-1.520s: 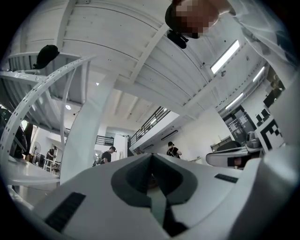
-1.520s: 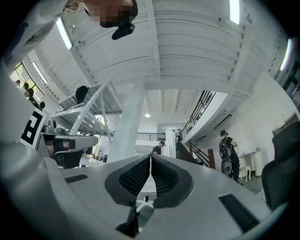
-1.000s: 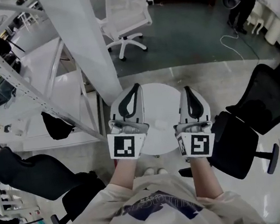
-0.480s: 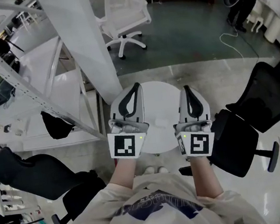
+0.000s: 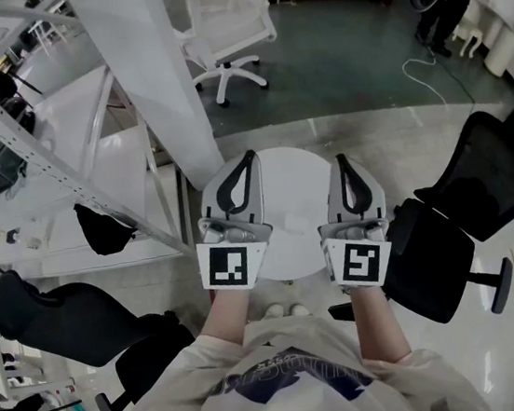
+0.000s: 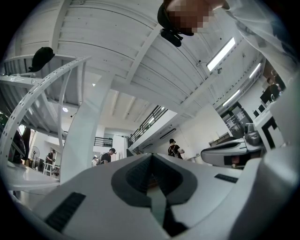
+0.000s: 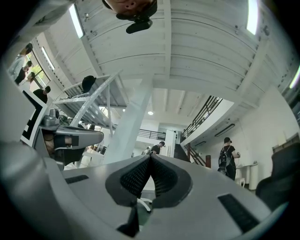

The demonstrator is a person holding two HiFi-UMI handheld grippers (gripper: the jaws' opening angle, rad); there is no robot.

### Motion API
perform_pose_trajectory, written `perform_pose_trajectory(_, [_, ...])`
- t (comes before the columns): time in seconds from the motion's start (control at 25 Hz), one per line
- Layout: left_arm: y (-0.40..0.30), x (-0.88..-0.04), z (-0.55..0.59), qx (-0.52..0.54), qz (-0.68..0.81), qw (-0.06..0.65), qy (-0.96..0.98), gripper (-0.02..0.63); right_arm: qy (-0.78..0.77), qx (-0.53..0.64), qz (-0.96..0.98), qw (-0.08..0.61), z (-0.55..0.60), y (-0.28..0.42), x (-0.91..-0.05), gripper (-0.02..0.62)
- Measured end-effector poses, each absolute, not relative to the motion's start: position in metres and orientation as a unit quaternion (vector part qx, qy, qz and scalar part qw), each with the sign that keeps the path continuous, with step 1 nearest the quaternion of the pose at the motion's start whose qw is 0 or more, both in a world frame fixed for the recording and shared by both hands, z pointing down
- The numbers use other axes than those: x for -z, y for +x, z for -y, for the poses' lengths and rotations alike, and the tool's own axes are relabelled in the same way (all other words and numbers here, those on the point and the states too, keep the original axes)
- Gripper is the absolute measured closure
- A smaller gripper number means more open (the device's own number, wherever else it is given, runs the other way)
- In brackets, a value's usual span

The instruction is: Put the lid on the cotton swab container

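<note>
- The left claw point(image 5: 250, 158) hangs over the left edge of the small round table point(image 5: 295, 171). It points away from the person, and its marker cube point(image 5: 229, 265) faces the head view.
- In the left gripper view, the left claw point(image 6: 151, 155) has its ribbed pads pressed together with nothing between them.
- The right claw point(image 5: 340, 160) hangs over the table's right edge, level with the left one and apart from it.
- In the right gripper view, the right claw point(image 7: 150, 156) is likewise closed and empty.
- A small pale thing point(image 5: 291, 227) lies on the table's near part, between the two claws and touching neither. It is too small to tell whether it is the swab container or its lid.
- Beyond the table stands a white office chair point(image 5: 229, 25). A white column point(image 5: 152, 82) rises past the table's left side, and a black chair point(image 5: 480, 189) stands to its right.
</note>
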State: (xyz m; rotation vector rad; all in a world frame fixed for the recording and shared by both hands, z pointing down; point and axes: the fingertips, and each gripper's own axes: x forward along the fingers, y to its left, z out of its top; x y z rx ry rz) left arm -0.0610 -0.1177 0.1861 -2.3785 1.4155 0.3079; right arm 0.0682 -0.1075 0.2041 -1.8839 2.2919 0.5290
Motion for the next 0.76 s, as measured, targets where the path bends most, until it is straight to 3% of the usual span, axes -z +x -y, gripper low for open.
perform_pose_trajectory(0.76, [-0.0653,-0.1908,0.1156,-0.099,-0.501,0.180,-0.841,0.611,-0.627,-0.184,-0.756,0.046,0.1037,0.0712,-0.2053,0.589])
